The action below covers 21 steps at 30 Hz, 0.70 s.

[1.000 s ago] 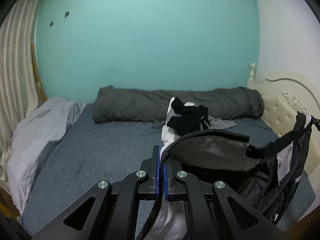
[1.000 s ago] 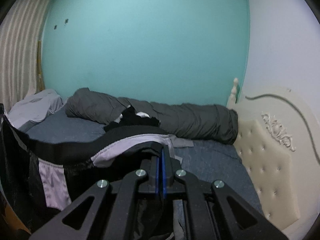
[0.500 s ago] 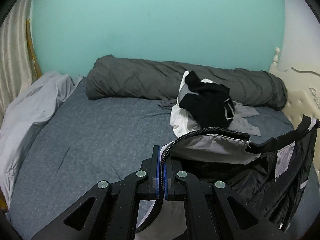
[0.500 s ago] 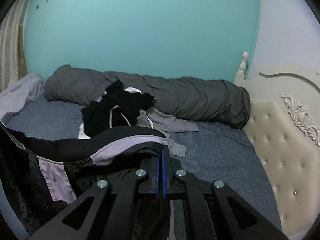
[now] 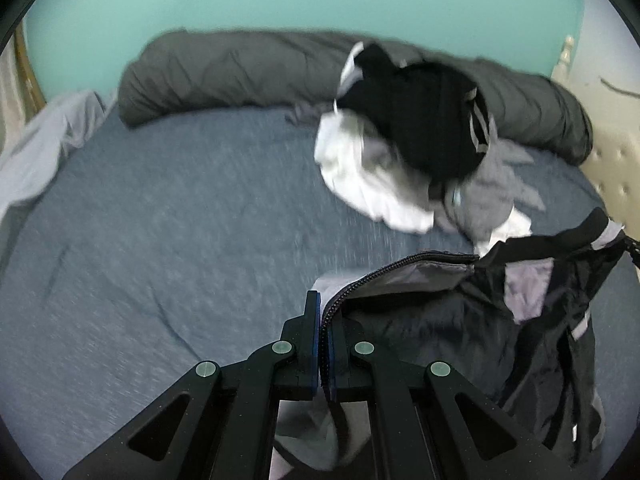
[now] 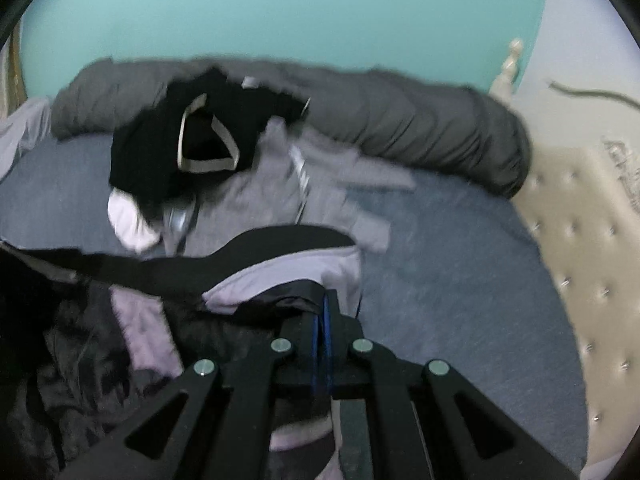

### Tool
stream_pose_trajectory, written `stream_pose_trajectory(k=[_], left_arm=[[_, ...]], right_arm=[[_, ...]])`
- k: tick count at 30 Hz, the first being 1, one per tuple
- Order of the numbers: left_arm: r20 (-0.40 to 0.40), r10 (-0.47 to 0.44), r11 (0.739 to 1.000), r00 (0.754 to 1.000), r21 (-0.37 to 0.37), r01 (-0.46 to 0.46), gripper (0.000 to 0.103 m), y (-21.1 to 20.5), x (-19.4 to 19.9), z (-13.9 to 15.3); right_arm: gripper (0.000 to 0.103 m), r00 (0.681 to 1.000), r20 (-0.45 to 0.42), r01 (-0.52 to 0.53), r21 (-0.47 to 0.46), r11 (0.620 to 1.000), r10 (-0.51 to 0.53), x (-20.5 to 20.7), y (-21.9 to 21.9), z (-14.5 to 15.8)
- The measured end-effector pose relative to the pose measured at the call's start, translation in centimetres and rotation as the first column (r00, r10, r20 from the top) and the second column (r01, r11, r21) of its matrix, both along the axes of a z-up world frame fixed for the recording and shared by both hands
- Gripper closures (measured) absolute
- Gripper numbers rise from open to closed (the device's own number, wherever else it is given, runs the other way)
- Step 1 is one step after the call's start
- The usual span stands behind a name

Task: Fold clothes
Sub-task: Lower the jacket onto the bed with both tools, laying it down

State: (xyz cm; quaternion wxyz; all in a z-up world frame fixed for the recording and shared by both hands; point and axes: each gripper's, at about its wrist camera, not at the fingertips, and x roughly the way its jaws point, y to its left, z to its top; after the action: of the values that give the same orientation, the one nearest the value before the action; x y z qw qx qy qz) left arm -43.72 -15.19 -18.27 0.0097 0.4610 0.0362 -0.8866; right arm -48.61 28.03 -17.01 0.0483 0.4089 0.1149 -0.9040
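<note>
A black and grey zip jacket (image 5: 472,320) hangs stretched between my two grippers above the blue-grey bed (image 5: 180,248). My left gripper (image 5: 323,320) is shut on the jacket's zipper edge. My right gripper (image 6: 323,312) is shut on the jacket (image 6: 256,272) at its grey and black edge. The jacket's body sags toward the mattress between them. Beyond it a pile of clothes (image 5: 408,140) lies on the bed: a black garment on top of white and grey ones. In the right wrist view the pile (image 6: 192,148) sits left of centre.
A rolled dark grey duvet (image 5: 224,68) runs along the teal wall at the bed's far side. A pale sheet (image 5: 40,148) is bunched at the left edge. A cream tufted headboard (image 6: 580,248) stands to the right. Bare mattress spreads out left of the jacket.
Both grippers have tipped downward and moved closer to the bed, carrying the jacket lower. The clothes pile and duvet now fill more of each view.
</note>
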Motion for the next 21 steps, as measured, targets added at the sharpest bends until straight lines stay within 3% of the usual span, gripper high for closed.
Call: stream_pose_trajectory(k=[3, 5, 6, 8, 10, 11, 15, 21], left_arm=[[0.055, -0.018, 1.000, 0.998, 0.020, 0.017, 0.098, 0.9, -0.5, -3.5], [0.075, -0.027, 0.999, 0.997, 0.025, 0.025, 0.098, 1.2, -0.3, -4.7], [0.083, -0.030, 0.999, 0.996, 0.028, 0.028, 0.098, 1.3, -0.1, -5.2], [0.077, -0.018, 0.999, 0.997, 0.048, 0.014, 0.083, 0.9, 0.4, -5.3], [0.070, -0.005, 0.998, 0.998, 0.068, 0.000, 0.042, 0.5, 0.9, -5.4], [0.064, 0.003, 0.997, 0.998, 0.077, -0.008, 0.037, 0.2, 1.1, -5.2], [0.044, 0.023, 0.995, 0.999, 0.093, -0.027, 0.037, -1.1, 2.7, -4.1], [0.010, 0.050, 0.988, 0.999, 0.144, -0.051, 0.035, -2.4, 7.0, -3.1]], right_arm=[[0.097, 0.998, 0.063, -0.027, -0.031, 0.999, 0.029, -0.3, 0.0, -3.1], [0.076, 0.995, 0.095, -0.025, -0.032, 0.999, 0.028, -0.2, 0.2, -4.5], [0.074, 0.994, 0.110, -0.024, -0.031, 0.999, 0.027, -0.2, 0.3, -5.2], [0.059, 0.993, 0.118, -0.019, -0.065, 0.998, 0.026, 0.4, 1.5, -5.6], [0.049, 0.993, 0.119, -0.007, -0.106, 0.994, 0.019, 1.2, 3.0, -5.8], [0.049, 0.993, 0.117, 0.004, -0.129, 0.992, 0.011, 1.8, 4.0, -5.7], [0.049, 0.992, 0.122, 0.051, -0.213, 0.976, -0.026, 3.9, 7.9, -5.5], [0.049, 0.970, 0.221, 0.167, -0.312, 0.935, -0.100, 10.3, 14.9, -8.6]])
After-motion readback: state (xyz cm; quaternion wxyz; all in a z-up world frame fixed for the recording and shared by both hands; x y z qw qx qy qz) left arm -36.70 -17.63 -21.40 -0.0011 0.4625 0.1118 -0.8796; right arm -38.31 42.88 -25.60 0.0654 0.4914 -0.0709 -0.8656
